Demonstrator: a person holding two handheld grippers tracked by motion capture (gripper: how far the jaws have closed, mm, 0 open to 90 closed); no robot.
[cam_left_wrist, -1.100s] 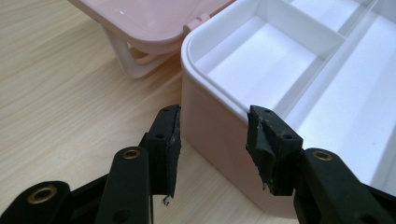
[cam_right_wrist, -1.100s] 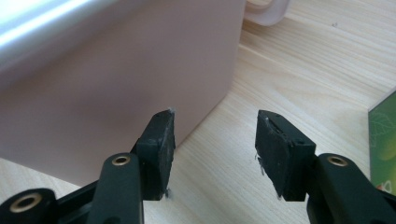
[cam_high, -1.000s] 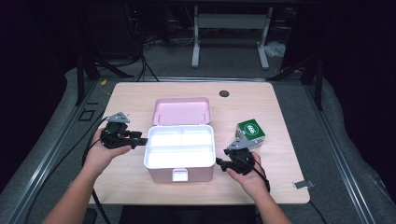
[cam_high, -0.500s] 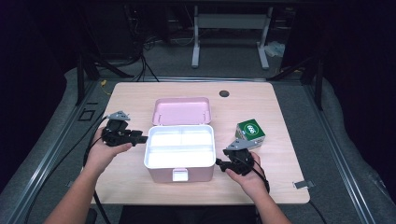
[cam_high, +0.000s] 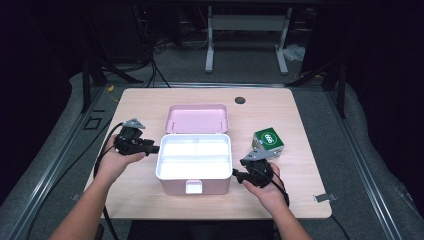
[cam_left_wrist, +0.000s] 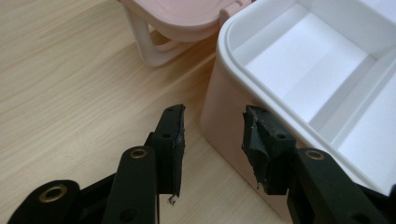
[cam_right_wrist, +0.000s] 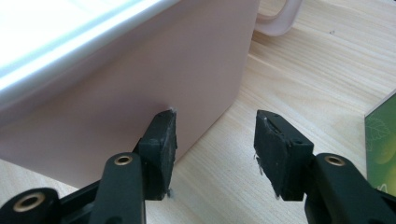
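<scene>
A pink box (cam_high: 172, 185) with a white divided tray (cam_high: 195, 156) stands open mid-table, its pink lid (cam_high: 196, 118) lying back behind it. My left gripper (cam_high: 154, 148) is at the box's left wall (cam_left_wrist: 224, 135). Its jaws have just been opening and stand apart (cam_left_wrist: 212, 116), one over the table and one by the white rim, gripping nothing. My right gripper (cam_high: 236, 175) is level at the box's right wall (cam_right_wrist: 140, 93). It is open (cam_right_wrist: 215, 121), with one fingertip (cam_right_wrist: 163, 133) close to the wall and bare wood between the jaws.
A green carton (cam_high: 268, 140) stands just right of the box, behind my right hand, and its edge (cam_right_wrist: 380, 140) is in the right gripper view. A dark round grommet (cam_high: 240, 100) sits near the table's far edge. Cables trail off the left side.
The left gripper has edged slightly toward the box's left wall. The right hand and the box have not moved.
</scene>
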